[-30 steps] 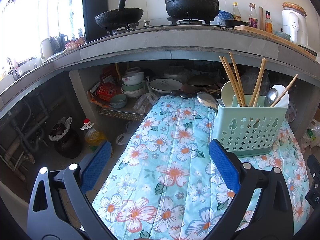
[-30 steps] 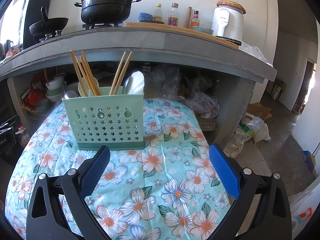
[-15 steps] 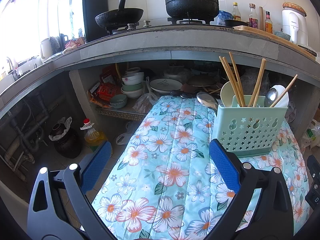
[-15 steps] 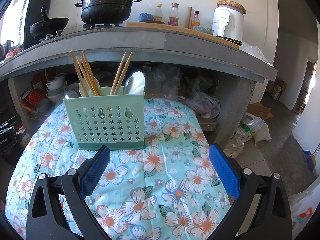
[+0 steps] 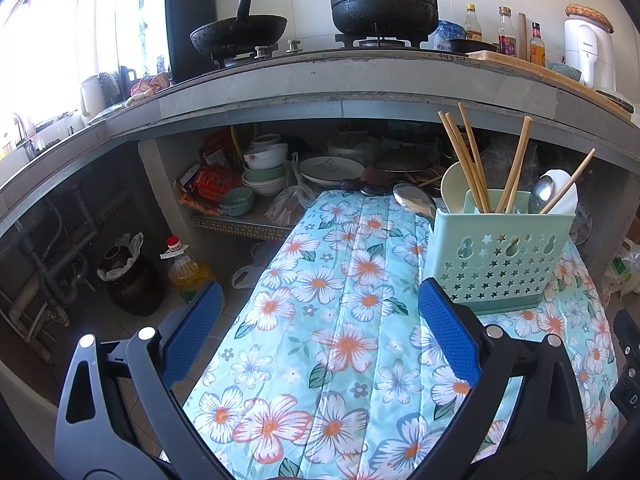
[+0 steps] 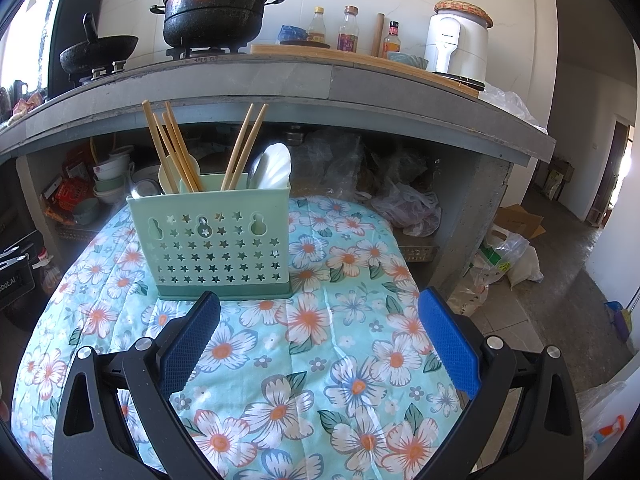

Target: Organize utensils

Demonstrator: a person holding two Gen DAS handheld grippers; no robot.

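A mint-green utensil holder (image 5: 502,256) (image 6: 212,240) with star cut-outs stands upright on the floral cloth (image 5: 340,320) (image 6: 304,332). Wooden chopsticks (image 5: 468,160) (image 6: 172,148), a cream spoon (image 5: 454,186), a white spoon (image 6: 276,166) and a metal spoon (image 5: 540,194) stick out of it. Another metal spoon (image 5: 414,202) lies on the cloth just behind the holder's left side. My left gripper (image 5: 320,320) is open and empty, with the holder just beyond its right finger. My right gripper (image 6: 320,332) is also open and empty, the holder ahead of its left finger.
A grey counter (image 5: 320,80) overhangs the far side, carrying a wok (image 5: 238,34), a large pot (image 6: 218,8), bottles and a white appliance (image 6: 458,40). Bowls and plates (image 5: 264,172) fill the shelf beneath. An oil bottle (image 5: 186,268) and a dark jar (image 5: 130,276) stand on the floor at left.
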